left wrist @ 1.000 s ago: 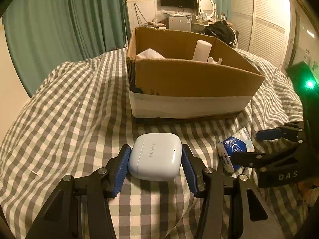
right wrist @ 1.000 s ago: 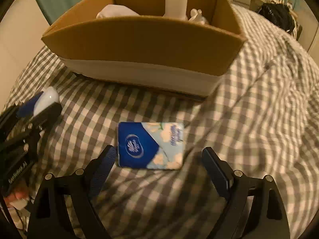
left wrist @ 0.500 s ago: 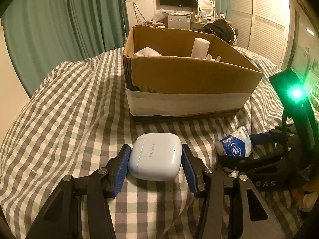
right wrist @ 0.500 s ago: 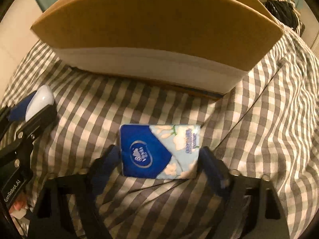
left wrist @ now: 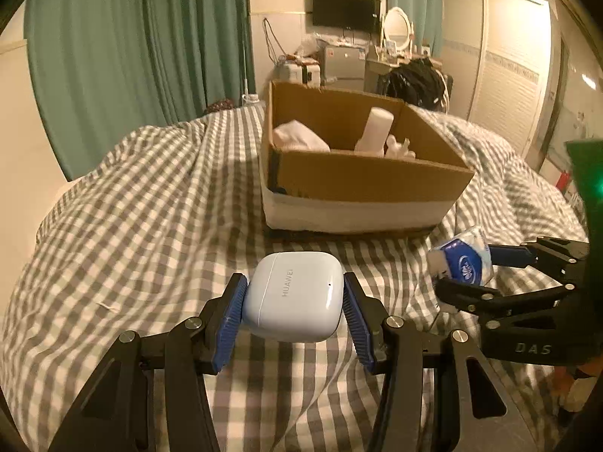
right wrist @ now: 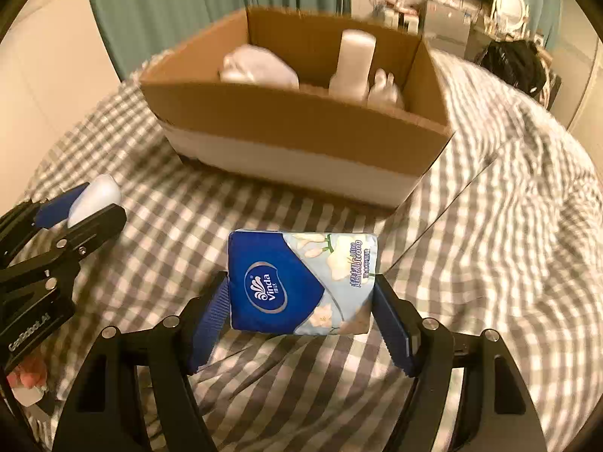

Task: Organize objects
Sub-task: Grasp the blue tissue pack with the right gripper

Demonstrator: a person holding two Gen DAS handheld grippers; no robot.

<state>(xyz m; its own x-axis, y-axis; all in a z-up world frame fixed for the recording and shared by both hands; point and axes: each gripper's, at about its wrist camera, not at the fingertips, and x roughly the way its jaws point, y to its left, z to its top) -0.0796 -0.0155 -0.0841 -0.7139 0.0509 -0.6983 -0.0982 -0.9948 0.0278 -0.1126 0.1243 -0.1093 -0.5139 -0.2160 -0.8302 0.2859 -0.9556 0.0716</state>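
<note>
A pale blue-white earbud case [left wrist: 292,301] sits between the blue pads of my left gripper [left wrist: 294,283], which is shut on it and holds it above the checked bedspread [left wrist: 150,233]. My right gripper [right wrist: 301,293] is shut on a blue Vinda tissue pack [right wrist: 271,282], also held off the bed. The open cardboard box [left wrist: 361,179] stands ahead of both, holding a white bottle [left wrist: 375,128], crumpled white cloth [left wrist: 299,137] and a small white item [left wrist: 399,147]. In the left wrist view the right gripper [left wrist: 463,269] hangs at the right with the tissue pack [left wrist: 461,260].
The box [right wrist: 294,120] rests on the rumpled bed. Green curtains [left wrist: 132,56] hang behind on the left. A desk with a mirror [left wrist: 394,30], a wall screen [left wrist: 345,9] and a black bag [left wrist: 414,83] lie beyond the bed, and a wardrobe [left wrist: 505,86] is on the right.
The right gripper's jaws closed on the tissue pack, which lay on the bed, and lifted it. The left gripper rose with the earbud case. The box's inside shows more now.
</note>
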